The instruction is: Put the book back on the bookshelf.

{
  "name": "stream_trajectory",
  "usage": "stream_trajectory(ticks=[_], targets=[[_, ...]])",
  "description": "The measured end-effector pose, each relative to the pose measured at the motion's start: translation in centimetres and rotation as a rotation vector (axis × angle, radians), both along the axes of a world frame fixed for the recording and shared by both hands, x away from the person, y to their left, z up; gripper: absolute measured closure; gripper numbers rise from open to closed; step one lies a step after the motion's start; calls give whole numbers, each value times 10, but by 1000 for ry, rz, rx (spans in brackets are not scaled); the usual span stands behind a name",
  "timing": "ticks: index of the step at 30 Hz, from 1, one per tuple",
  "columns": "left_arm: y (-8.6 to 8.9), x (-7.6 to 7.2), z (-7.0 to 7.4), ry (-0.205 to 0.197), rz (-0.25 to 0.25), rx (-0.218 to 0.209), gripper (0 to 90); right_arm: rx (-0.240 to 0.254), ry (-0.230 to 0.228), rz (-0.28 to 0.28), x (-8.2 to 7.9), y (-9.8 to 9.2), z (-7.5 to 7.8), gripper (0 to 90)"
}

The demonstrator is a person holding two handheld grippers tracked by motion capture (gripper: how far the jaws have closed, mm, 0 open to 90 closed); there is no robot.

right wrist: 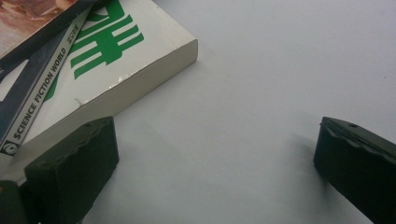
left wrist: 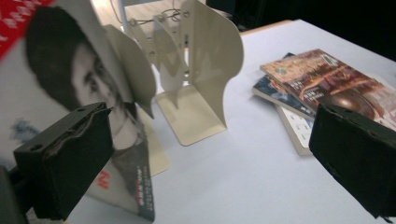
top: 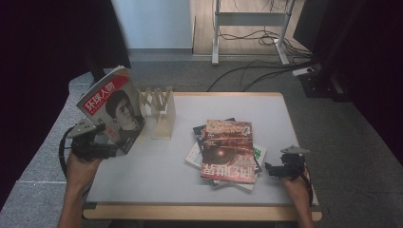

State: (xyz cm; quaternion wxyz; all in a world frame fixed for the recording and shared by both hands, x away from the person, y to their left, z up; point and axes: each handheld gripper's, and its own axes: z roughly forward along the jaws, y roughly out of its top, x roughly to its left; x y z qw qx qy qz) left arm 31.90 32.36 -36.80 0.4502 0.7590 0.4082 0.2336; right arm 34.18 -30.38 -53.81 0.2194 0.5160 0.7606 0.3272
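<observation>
At the left edge of the high view, the left hand-held gripper (top: 102, 137) sits just beside the lower edge of a red-banner portrait magazine (top: 113, 109), its jaws spread wide; in the left gripper view the magazine's cover lies just behind the left jaw, not between the two, so nothing is pinched. The magazine stands tilted in the upper left of the frame, apparently leaning against the cream metal bookend rack (top: 160, 111) just to its right, which would explain why it stays up unheld. Judging by this, the magazine has been set into the rack and the grip is let go.

At the lower right of the high view, the right hand-held gripper (top: 272, 169) rests low over the grey surface (top: 157, 175), jaws also spread and holding nothing, close to the corner of the stack of magazines and books (top: 227, 149) lying flat mid-frame. It seems placed to take the next one; the green-lettered white book (right wrist: 112, 60) is nearest its jaws.
</observation>
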Motion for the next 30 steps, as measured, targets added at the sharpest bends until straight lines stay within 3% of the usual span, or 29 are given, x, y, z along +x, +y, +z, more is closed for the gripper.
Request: stream_trajectory(ticks=[12, 22, 30], targets=[[-34, 8, -24, 21, -87, 35, 0, 0, 0, 0, 0, 0, 0, 0], [-55, 16, -57, 81, -143, 38, 0, 0, 0, 0, 0, 0, 0, 0], [-77, 20, -81, 117, -180, 83, 0, 0, -1, 0, 0, 0, 0, 0]])
